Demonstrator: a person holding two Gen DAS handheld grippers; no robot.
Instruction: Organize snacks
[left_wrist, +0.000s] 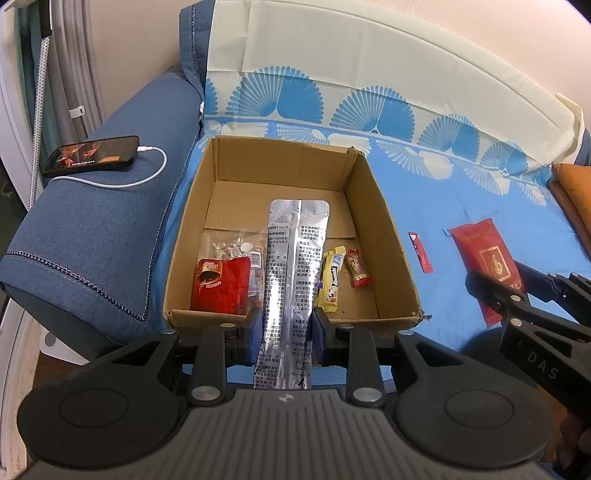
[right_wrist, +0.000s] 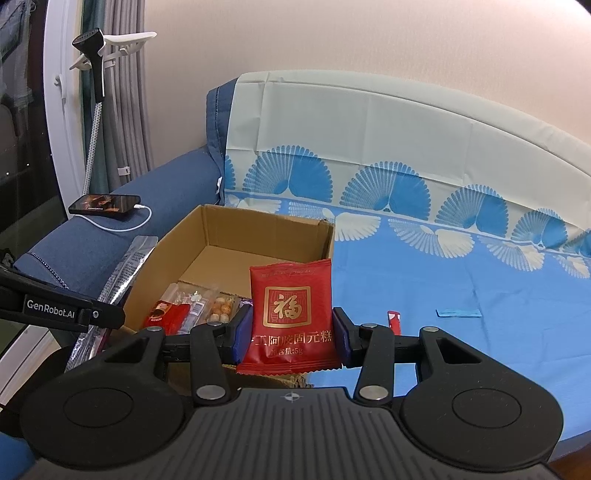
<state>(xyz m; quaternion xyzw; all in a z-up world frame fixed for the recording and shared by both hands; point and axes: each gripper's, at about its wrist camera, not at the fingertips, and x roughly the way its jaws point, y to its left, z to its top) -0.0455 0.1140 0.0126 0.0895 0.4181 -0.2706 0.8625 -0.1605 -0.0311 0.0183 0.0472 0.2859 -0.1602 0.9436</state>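
Note:
My left gripper is shut on a long silver sachet and holds it over the near wall of an open cardboard box. The box holds a red packet, a clear bag of candies, a yellow bar and a small red candy. My right gripper is shut on a red square packet with a gold character, held above the blue cloth just right of the box. The red packet also shows in the left wrist view.
A thin red stick sachet lies on the blue patterned cloth right of the box. A phone on a white cable rests on the blue sofa arm. An orange cushion sits at far right.

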